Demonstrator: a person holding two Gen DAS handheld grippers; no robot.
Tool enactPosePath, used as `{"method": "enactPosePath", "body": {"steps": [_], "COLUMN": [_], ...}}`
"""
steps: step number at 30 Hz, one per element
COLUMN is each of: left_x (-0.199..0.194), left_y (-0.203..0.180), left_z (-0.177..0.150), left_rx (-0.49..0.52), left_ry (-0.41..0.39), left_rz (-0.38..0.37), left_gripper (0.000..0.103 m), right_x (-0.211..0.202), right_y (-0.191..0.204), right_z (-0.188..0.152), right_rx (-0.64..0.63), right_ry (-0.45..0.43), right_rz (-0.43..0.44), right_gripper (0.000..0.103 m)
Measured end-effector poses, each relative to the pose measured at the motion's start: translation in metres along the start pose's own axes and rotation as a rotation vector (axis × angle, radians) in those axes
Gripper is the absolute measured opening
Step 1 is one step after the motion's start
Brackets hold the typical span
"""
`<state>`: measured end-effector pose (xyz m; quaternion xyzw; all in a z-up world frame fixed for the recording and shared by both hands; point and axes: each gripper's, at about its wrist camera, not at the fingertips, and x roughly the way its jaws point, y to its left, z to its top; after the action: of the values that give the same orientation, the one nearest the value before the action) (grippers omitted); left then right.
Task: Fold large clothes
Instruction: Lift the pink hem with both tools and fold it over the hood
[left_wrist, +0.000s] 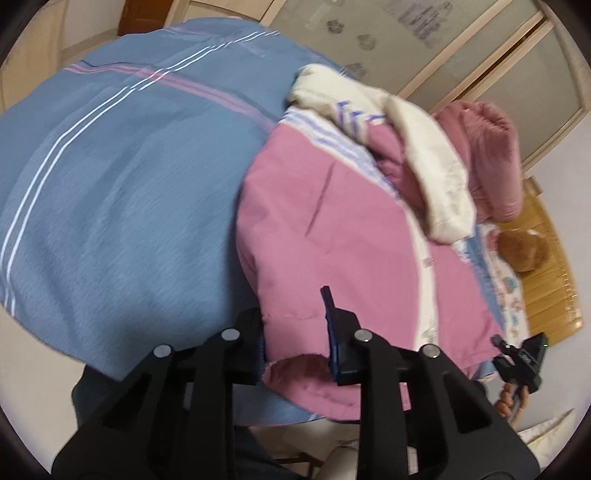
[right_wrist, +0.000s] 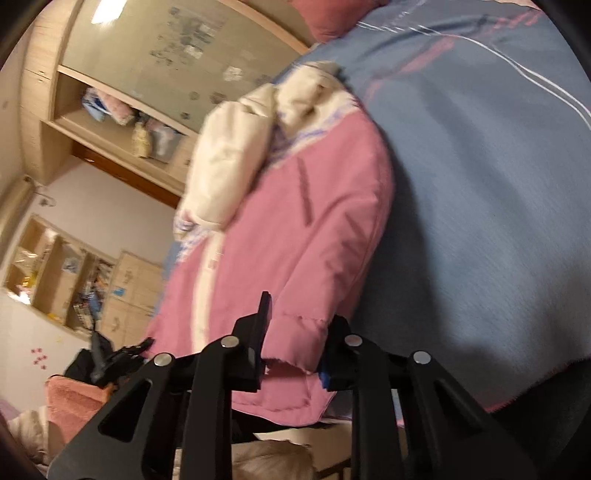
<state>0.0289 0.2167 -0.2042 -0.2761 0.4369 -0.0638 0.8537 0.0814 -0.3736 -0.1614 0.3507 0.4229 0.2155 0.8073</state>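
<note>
Jacket (left_wrist: 332, 236), pink with a cream hood, lies on the bed (left_wrist: 110, 177) over the blue striped cover. Left gripper (left_wrist: 295, 332): jaws pinching the jacket's hem, fabric bunched between them. Right gripper (right_wrist: 295, 332): jaws pinching another part of the same hem; a pink folded edge hangs down between its fingers (right_wrist: 264, 314).

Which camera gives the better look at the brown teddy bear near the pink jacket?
The left wrist view. It shows the brown teddy bear lying beyond the pink jacket, beside a wooden board, partly hidden by the jacket's cream sleeve. The right wrist view shows the jacket and the blue bedcover, but no bear.
</note>
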Motion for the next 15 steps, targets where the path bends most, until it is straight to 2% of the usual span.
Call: {"method": "enactPosePath", "body": {"steps": [3, 5, 10, 13, 15], "left_x": [0.000, 0.002, 0.004, -0.002, -0.009], "left_y": [-0.011, -0.025, -0.068, -0.096, -0.114], "left_z": [0.017, 0.031, 0.081, 0.132, 0.174], "left_rx": [0.007, 0.038, 0.133, 0.162, 0.172], "left_ry": [-0.009, -0.015, -0.074, -0.164, -0.254], "left_rz": [-0.058, -0.071, -0.098, -0.115, -0.091], "left_gripper": [0.024, 0.023, 0.020, 0.019, 0.019], "right_x": [0.006, 0.012, 0.032, 0.045, 0.056], "right_y": [0.019, 0.034, 0.085, 0.115, 0.133], "right_z": [0.021, 0.039, 0.104, 0.159, 0.203], "right_rx": [-0.047, -0.085, -0.201, -0.264, -0.288], "right_ry": [-0.013, -0.018, -0.076, -0.153, -0.223], "right_rz": [0.028, 0.047, 0.079, 0.051, 0.021], "right_gripper": [0.018, 0.016, 0.012, 0.010, 0.010]}}
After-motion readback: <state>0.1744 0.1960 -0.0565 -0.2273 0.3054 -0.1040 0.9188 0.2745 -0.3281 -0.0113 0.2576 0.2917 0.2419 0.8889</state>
